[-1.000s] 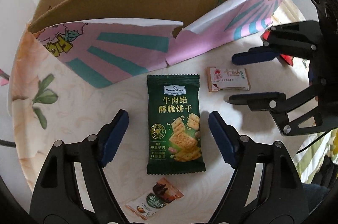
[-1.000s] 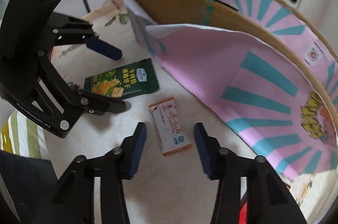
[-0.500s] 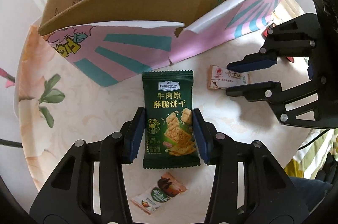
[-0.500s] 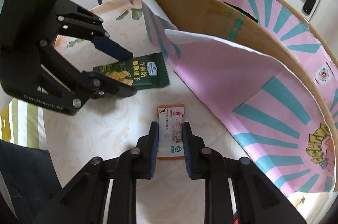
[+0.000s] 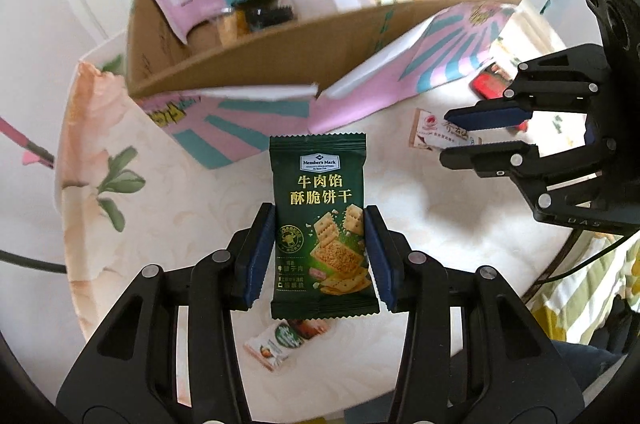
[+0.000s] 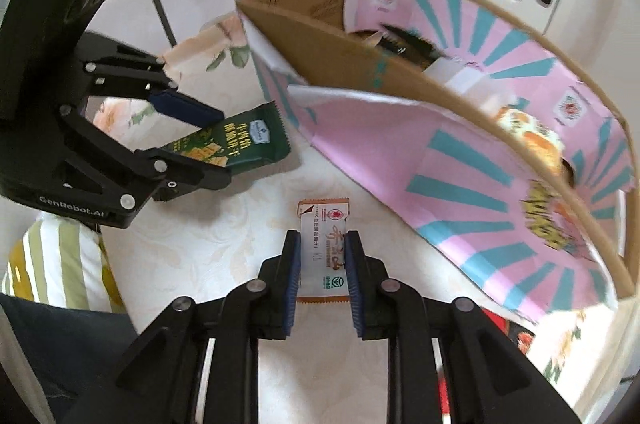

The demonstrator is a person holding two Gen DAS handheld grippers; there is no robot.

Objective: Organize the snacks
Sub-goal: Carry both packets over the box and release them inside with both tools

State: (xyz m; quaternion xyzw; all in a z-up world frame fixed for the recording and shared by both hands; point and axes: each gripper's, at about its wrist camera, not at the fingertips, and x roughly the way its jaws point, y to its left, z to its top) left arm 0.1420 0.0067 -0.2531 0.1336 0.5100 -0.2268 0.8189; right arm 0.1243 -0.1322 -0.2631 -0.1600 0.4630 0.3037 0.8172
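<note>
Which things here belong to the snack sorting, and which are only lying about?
Belong to the job:
- green cracker packet, held in the left tongs
- white snack bar, held in the right tongs
- pink cardboard box
- small packet on the table

Lying about:
- red object beside the box
- floral tablecloth
- striped cloth

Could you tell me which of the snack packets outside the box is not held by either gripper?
The small brown-and-white packet lying on the table: the left gripper holds the green cracker packet, the right gripper the white packet.
</note>
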